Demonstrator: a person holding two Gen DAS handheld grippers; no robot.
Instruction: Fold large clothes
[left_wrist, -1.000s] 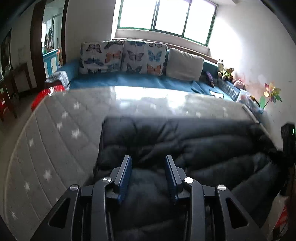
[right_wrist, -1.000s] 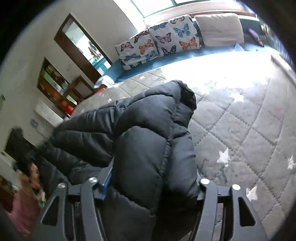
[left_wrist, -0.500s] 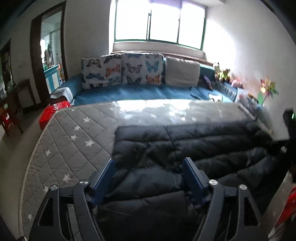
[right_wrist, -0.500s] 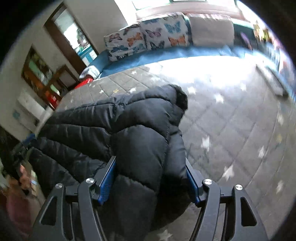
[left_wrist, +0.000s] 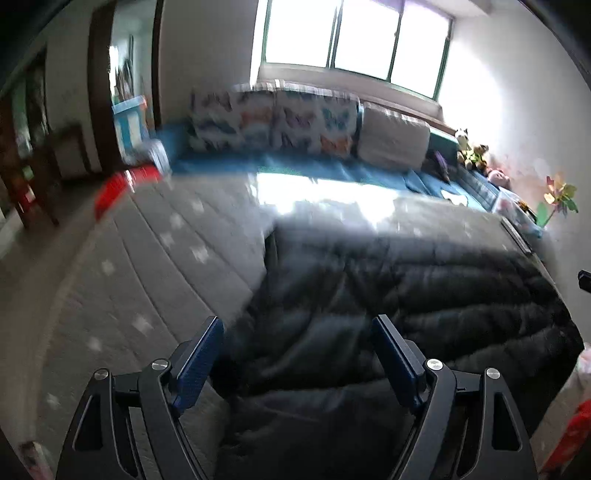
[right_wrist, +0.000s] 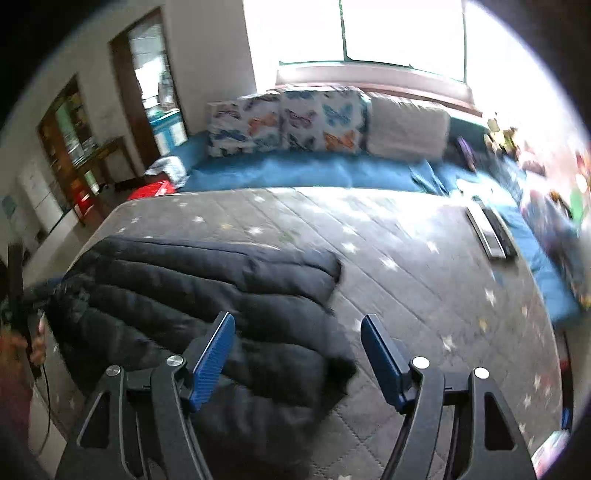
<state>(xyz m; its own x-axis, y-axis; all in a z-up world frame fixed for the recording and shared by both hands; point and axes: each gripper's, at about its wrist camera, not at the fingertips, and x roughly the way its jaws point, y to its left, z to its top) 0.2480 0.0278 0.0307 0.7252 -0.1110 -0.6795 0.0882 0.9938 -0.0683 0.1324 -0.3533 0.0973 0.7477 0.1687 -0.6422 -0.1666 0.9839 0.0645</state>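
Right wrist: jacket (right_wrist: 207, 295) beside bare mattress (right_wrist: 424, 295) on its right.

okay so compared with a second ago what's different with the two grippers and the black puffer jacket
The right gripper let go of the black puffer jacket: a second ago its jaws clamped a fold, now they have just been opening and stand above it, pads clear. The left gripper has also just opened wide and backed off, nothing pinched. The jacket lies flatter, folded on the grey star-quilted mattress. The butterfly cushions are unchanged.

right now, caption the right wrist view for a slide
Open right gripper above folded black puffer jacket on grey star-quilted mattress.
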